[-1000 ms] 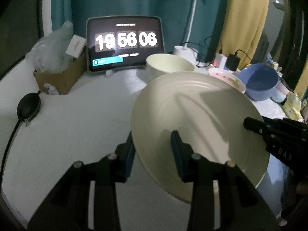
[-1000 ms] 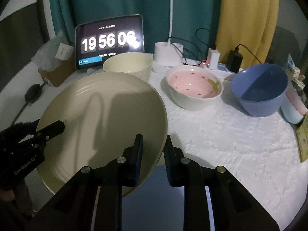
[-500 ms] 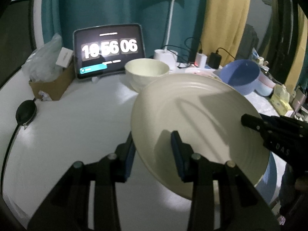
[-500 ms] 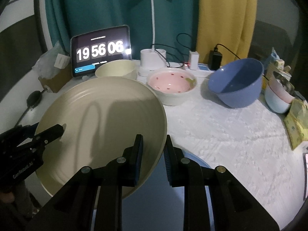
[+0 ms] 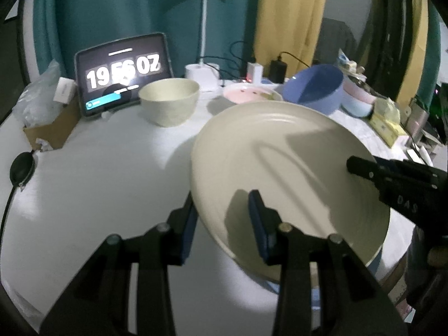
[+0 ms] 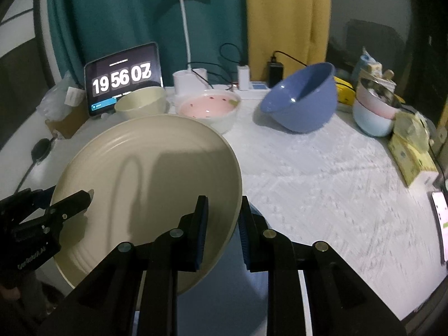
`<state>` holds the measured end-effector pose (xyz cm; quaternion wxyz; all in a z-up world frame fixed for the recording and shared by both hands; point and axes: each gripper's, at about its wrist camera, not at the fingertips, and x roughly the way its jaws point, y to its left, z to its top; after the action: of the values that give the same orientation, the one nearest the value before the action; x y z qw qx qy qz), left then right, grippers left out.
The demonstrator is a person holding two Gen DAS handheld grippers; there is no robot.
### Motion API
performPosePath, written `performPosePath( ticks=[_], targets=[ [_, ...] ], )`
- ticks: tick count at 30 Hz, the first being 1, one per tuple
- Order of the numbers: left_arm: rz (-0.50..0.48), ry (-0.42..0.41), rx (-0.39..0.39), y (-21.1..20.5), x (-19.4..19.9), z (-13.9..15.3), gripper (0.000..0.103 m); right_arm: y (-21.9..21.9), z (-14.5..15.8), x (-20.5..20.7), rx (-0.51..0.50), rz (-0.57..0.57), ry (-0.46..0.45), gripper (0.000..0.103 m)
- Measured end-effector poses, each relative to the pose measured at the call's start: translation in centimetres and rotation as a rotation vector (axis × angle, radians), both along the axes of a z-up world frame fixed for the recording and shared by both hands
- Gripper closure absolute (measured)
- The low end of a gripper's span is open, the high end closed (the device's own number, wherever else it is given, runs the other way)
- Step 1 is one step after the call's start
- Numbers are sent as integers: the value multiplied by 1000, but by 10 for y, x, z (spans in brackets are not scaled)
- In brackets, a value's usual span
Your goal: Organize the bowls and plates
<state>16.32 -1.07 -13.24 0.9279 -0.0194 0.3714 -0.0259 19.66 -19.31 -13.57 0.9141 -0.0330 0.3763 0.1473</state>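
Because the wide cream ribbed ceramic plate (image 5: 288, 173) hangs in the air above the near edge of the white cloth-covered worktop (image 6: 322, 184), gripped only at two opposite points of its rim, the main danger is a slip. The left gripper (image 5: 224, 221) has its blue-padded fingers (image 5: 259, 224) clamped on the plate's near-left rim, one above and one beneath; the right gripper (image 6: 222, 229) has its fingers (image 6: 201, 229) clamped on the near-right rim. If one hand lifts, twists or travels at a different pace from the other, the rim could lever out of the pads, and the plate looks heavy and smooth enough to slide. It tilts slightly already.

A second risk lies beyond the plate: the cream ceramic bowl (image 5: 169, 100), the pink-lined bowl with red spots (image 6: 208, 107) and the tilted blue plastic mixing bowl (image 6: 302, 98) all stand just past its far edge. Pushing the plate forward at this height could clip one of them, most likely the pink-lined bowl, which stands nearest.

A blue rounded thing (image 6: 253, 212) shows just below the plate's near edge; what it is I cannot tell.
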Motion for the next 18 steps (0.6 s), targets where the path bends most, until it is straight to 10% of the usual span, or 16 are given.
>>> performPosePath(
  ticks=[18],
  targets=[
    [-84, 69, 72, -48, -16, -26, 66, -36, -23, -23, -40, -57, 33, 80]
  ],
)
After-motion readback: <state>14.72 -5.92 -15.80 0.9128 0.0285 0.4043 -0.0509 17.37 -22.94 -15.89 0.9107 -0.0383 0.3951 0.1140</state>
